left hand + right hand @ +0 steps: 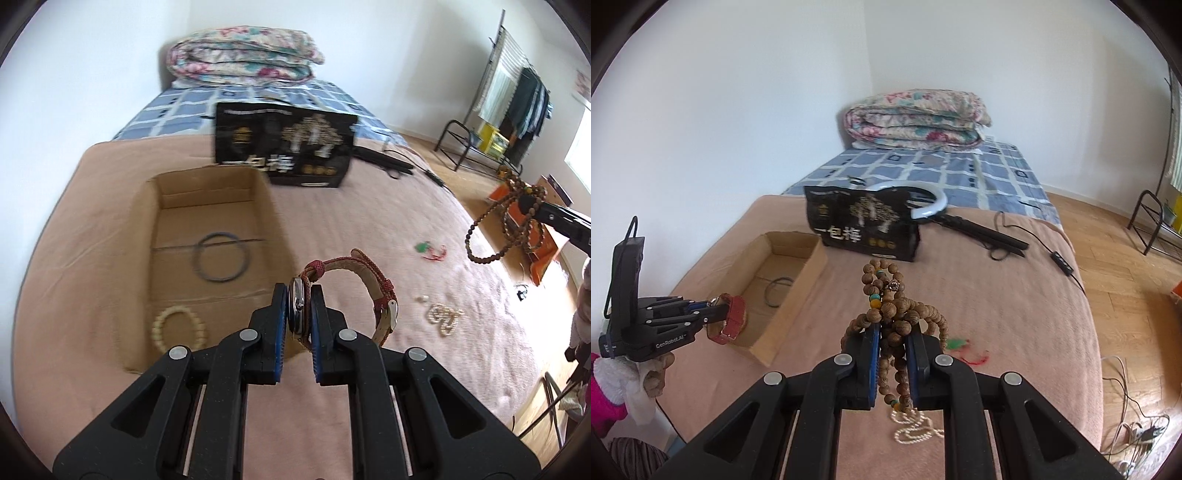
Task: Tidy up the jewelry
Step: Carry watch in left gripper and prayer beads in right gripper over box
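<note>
My left gripper [299, 295] is shut on a wristwatch with a red strap [369, 288], held above the pink blanket just right of an open cardboard box [147, 236]. The box holds a dark bangle [220, 256] and a cream bead bracelet [179, 328]. My right gripper [891, 332] is shut on a bunch of brown wooden bead strands [886, 306], which hang from it; it also shows at the right in the left wrist view [532, 206]. A pearl strand [445, 315] and a green-and-red piece [430, 251] lie on the blanket.
A black printed box [284, 147] stands behind the cardboard box. A ring light with black stand and cable [964, 221] lies on the bed. A folded floral quilt [916, 118] sits at the far end. Wooden floor and a metal rack [476, 144] are to the right.
</note>
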